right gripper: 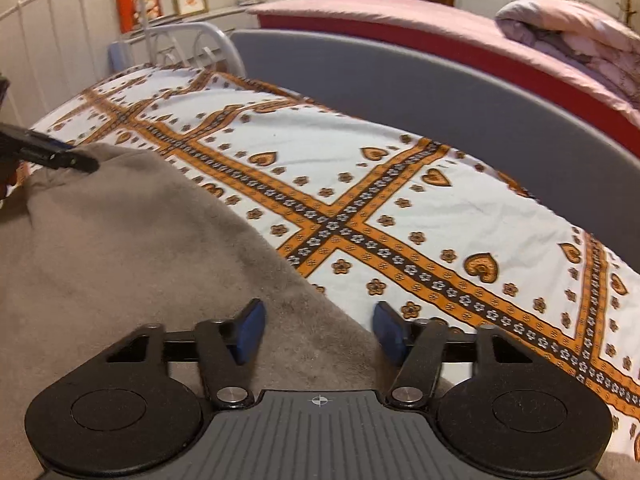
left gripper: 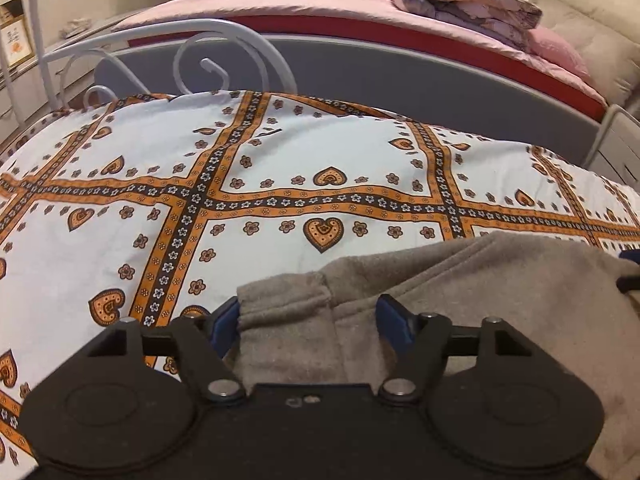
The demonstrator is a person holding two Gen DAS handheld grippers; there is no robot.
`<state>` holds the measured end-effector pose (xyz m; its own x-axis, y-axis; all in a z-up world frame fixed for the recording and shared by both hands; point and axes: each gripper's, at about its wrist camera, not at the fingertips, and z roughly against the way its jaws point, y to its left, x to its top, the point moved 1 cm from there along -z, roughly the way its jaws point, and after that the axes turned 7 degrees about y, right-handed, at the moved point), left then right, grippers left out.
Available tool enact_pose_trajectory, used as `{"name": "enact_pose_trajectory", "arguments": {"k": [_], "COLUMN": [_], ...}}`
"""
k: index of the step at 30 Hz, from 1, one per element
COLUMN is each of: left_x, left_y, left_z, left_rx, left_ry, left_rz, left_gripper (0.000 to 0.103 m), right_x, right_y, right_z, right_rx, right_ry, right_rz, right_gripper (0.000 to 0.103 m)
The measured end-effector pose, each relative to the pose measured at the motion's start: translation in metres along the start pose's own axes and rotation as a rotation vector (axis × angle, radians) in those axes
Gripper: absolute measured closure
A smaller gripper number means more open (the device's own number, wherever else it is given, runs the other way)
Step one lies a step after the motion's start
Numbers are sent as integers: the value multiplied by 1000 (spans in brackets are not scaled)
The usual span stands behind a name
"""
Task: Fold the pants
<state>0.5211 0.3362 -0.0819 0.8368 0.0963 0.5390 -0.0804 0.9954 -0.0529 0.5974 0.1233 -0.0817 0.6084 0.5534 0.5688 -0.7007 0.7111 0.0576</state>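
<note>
1. Left gripper: the jaws stand about half apart. A thick corner of the grey pants fills the gap from pad to pad, and this corner looks gripped. Seen from the right wrist, the cloth rises to a peak at this gripper, which supports that reading.
2. Right gripper: the jaws stand about half apart and hold nothing. The free edge of the pants runs on a diagonal through the gap. One pad is above cloth. The other pad is above the patterned sheet. Neither pad presses on the cloth.
3. Pants: the garment lies on the patterned sheet, on the side away from the grey board. Its visible edge runs slantwise from the right gripper toward the left gripper and draws closer to the grey board as it goes.
4. Deciding relation: the long run of cloth lies between the two grippers, roughly along the grey board. The left gripper has its corner. The right gripper is the one that needs to close on the edge under it.
5. Patterned sheet: bare sheet separates the pants from the grey board, giving room to lay the fold.
</note>
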Motion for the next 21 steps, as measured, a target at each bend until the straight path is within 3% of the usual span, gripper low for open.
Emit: {"name": "enact_pose_trajectory", "arguments": {"k": [4,8,14,21], "left_x": [-1,-5,-17,-77], "left_y": [-1,-7,2,11], "left_z": [6,16,66,150], "left_rx": [-16,2,-82,-172], "left_ry": [-36,-85,-254,-456], "left_rz": [-1,-28,-48,-126], "left_gripper": [66,70,70,71], "right_x": [3,2,-10,-62], "right_y": [9,17,41,118], "right_z": [0,7,59,148], "right_rx": [10,-4,-21,-110], "right_ry": [1,-19,-108,-221], "right_rz": [28,21,63,223], "right_gripper": [94,98,98,98]}}
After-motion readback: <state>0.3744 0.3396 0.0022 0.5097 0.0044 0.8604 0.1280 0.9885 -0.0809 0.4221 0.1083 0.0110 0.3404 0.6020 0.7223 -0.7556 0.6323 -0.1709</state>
